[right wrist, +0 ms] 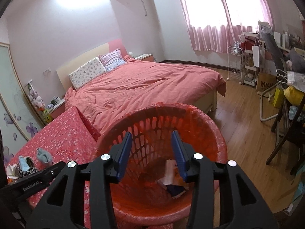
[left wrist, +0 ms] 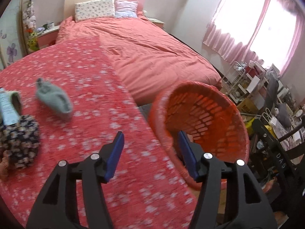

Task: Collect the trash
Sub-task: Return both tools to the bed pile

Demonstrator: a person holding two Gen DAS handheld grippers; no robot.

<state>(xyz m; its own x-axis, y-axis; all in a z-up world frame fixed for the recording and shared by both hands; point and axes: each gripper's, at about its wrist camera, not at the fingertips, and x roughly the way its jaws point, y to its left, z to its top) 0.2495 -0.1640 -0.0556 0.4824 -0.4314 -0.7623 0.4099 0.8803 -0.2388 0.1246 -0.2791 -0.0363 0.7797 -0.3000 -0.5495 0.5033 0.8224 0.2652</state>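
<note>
Bedroom; red floral table (left wrist: 91, 87). Beside the orange bin (right wrist: 215, 133): grey-green wad (left wrist: 54, 99), soft, light, pinchable mid-body. Left gripper (left wrist: 150, 153) and right gripper (right wrist: 151, 152) both gaped, empty.

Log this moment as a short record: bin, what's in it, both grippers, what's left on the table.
bin: orange basket with red liner, beside table
contents: wrappers at the bottom
left gripper: open, empty, at the table edge beside the bin
right gripper: open, empty, above bin
table: grey sock, tube, floral pouch
</note>
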